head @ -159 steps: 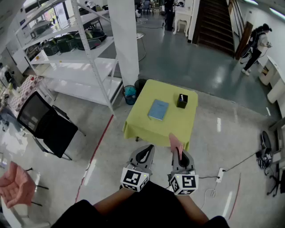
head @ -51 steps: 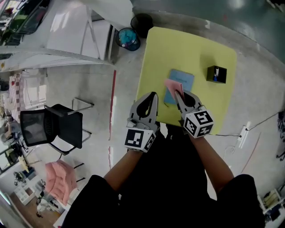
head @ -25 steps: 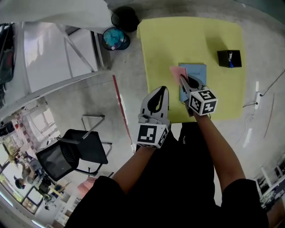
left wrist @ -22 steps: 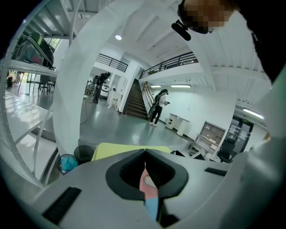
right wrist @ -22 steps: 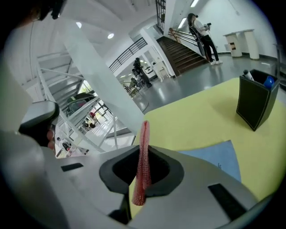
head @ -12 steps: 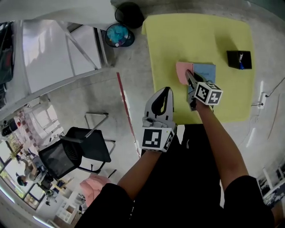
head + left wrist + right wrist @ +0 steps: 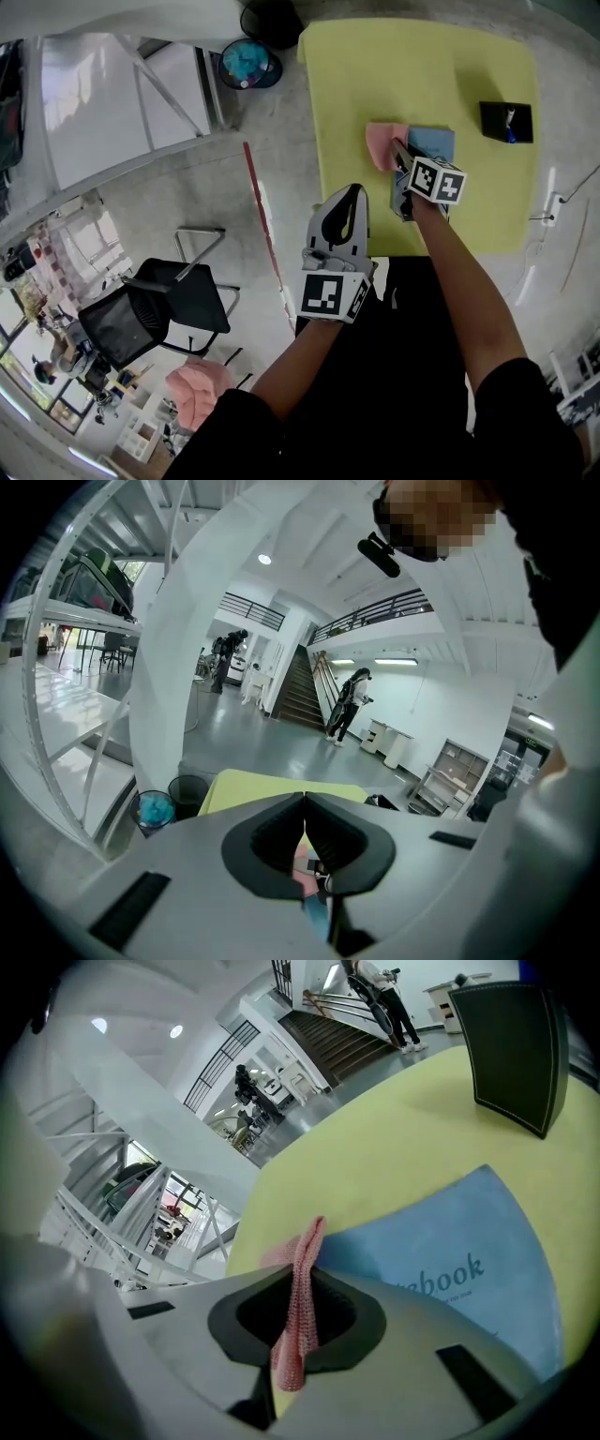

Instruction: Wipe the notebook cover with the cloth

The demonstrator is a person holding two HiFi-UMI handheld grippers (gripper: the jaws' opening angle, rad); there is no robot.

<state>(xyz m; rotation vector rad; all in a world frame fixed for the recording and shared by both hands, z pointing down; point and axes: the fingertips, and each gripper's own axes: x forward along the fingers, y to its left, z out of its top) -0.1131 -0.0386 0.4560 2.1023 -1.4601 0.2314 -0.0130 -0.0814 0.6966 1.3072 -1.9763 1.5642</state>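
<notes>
**A:** Start closest to the person. What is the left gripper (image 7: 353, 191) doing?

**B:** Nothing. Its jaws are pressed together with nothing between them. It hangs on the person's side of the notebook (image 7: 433, 142), off the table's (image 7: 412, 66) near edge and well apart from the cover. My guess is that it's parked there to stay out of the wiping path.

**A:** And the right gripper (image 7: 397, 152)?

**B:** That one does the work. It reaches over the notebook's near edge, with its jaws clamped on a fold of the pink cloth (image 7: 304, 1241). The loose end sticks out past the tips, so fabric rather than jaw would meet the cover.

**A:** Is the cloth on the cover yet?

**B:** In the head view it sits at the notebook's left edge, partly over the yellow table. I can't tell whether it's pressing down. I read this as the start of a stroke, set at one edge so the cloth can sweep across.

**A:** How does the notebook lie?

**B:** It's flat, with the blue cover up and most of it bare. That gives a plain, open surface, though a light book could slide because nothing pins it.

**A:** Is anything beyond it?

**B:** A black pen holder (image 7: 506, 121) stands to the notebook's right, well apart and clear of a sweep. A bin (image 7: 246, 66) with blue contents stands on the floor, far off past the notebook's left.
</notes>
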